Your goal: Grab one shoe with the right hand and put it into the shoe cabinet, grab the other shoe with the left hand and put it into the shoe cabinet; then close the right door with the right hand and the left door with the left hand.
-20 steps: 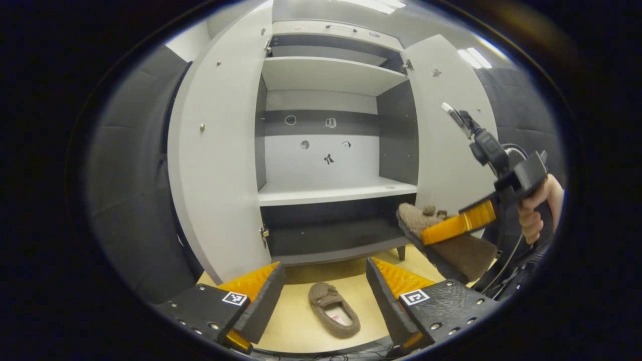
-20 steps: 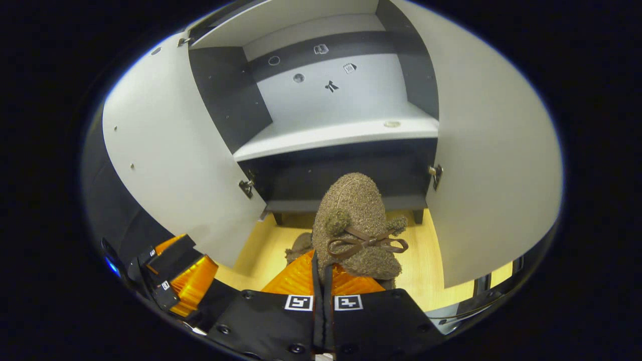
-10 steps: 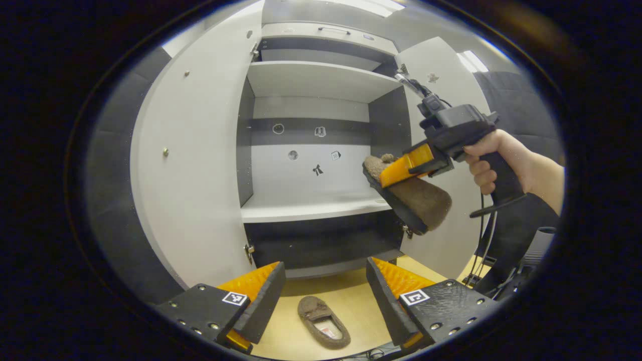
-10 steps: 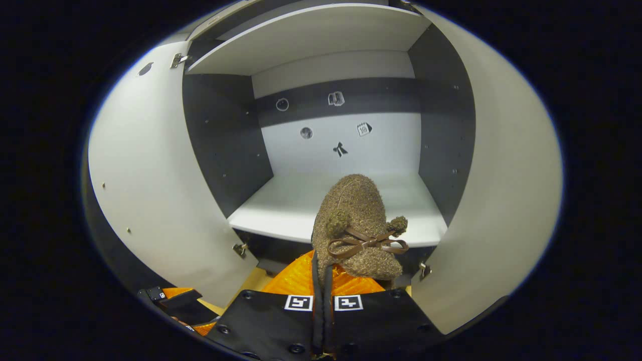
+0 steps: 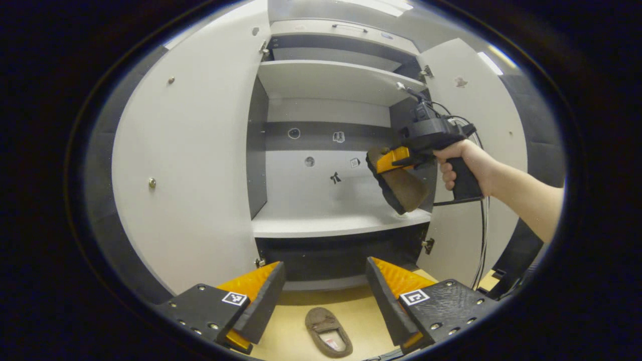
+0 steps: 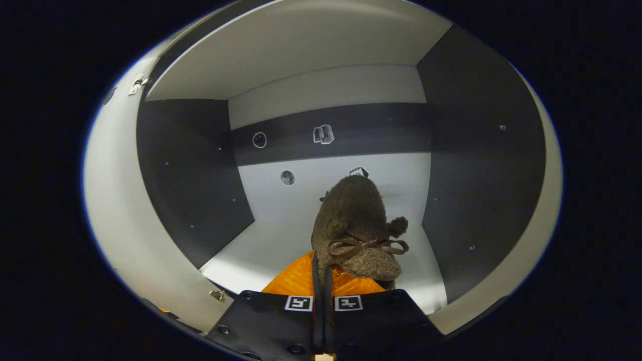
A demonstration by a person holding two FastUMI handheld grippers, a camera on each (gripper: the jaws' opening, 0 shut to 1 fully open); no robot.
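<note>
Across both views the cabinet (image 5: 331, 150) is seen with both doors swung wide: the left door (image 5: 190, 165) and the right door (image 5: 476, 100). Its middle shelf (image 5: 336, 223) lies bare, and a dark lower bay is seen beneath it.

Inside the middle bay, the first slipper (image 6: 357, 228) is held toe-forward above the shelf by the right claw (image 6: 321, 281), whose fingers are pressed together on its heel end. From the left gripper view the same slipper (image 5: 398, 188) is seen hanging sole-down and tilted, close to the right side wall, with a hand (image 5: 459, 168) on the grip.

On the floor before the cabinet, the second slipper (image 5: 328, 338) is left lying, and the left claw (image 5: 325, 291) is held spread wide above it, gripping nothing.

Several slips are judged possible. If the slipper is let go while tilted and raised, it may be tipped onto its side or rolled off the shelf front. If it is pushed further right, the wall may be scraped. Should it be set near the front edge, the right door may be blocked when closed.
</note>
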